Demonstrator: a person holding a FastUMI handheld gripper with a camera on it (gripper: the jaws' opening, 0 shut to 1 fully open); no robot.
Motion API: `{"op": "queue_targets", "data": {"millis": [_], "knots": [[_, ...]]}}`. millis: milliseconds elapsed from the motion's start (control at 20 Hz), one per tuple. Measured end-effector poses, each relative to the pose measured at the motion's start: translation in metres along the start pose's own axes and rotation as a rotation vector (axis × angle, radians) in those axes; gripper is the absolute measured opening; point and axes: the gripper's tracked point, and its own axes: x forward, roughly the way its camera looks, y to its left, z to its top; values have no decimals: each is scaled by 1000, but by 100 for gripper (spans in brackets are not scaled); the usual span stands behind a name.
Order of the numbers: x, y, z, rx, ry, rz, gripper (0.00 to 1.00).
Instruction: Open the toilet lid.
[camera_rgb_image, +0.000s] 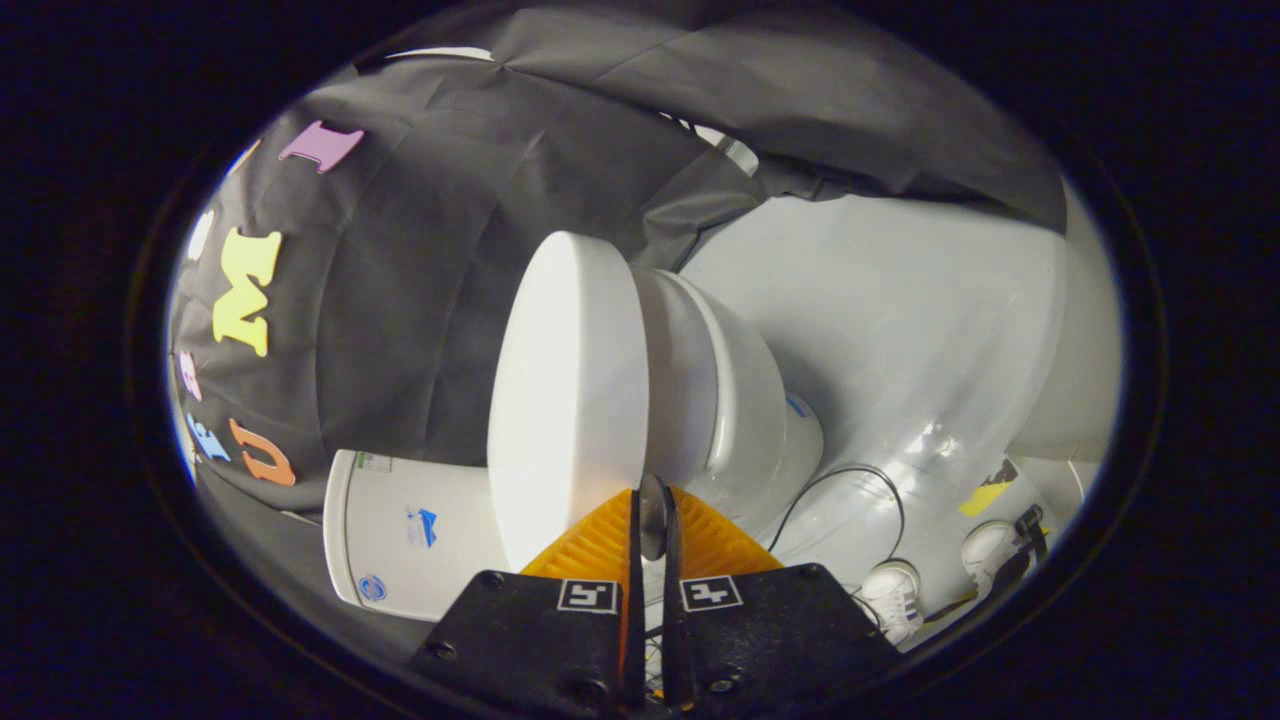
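The white toilet appears turned on its side in the gripper view. Its lid (570, 400) is a broad white oval lying close over the seat (680, 370) and the bowl (750, 400). The tank (400, 530) stands behind the lid, against the black cloth wall. My gripper (652, 520) is at the lid's front rim. Its two fingers (715, 540) are closed to a narrow slit, and a thin grey piece of the rim shows pinched between the tips.
Beside the bowl is a pale glossy floor (900, 330), with a thin black cable (850, 480) looping across it. A person's white shoes (890, 595) stand near the fingers. A white rounded column (1075, 340) rises beyond them.
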Motion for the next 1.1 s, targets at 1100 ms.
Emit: {"op": "queue_targets", "data": {"millis": [1100], "knots": [[-39,70,-5,-207,-52,98,10]]}}
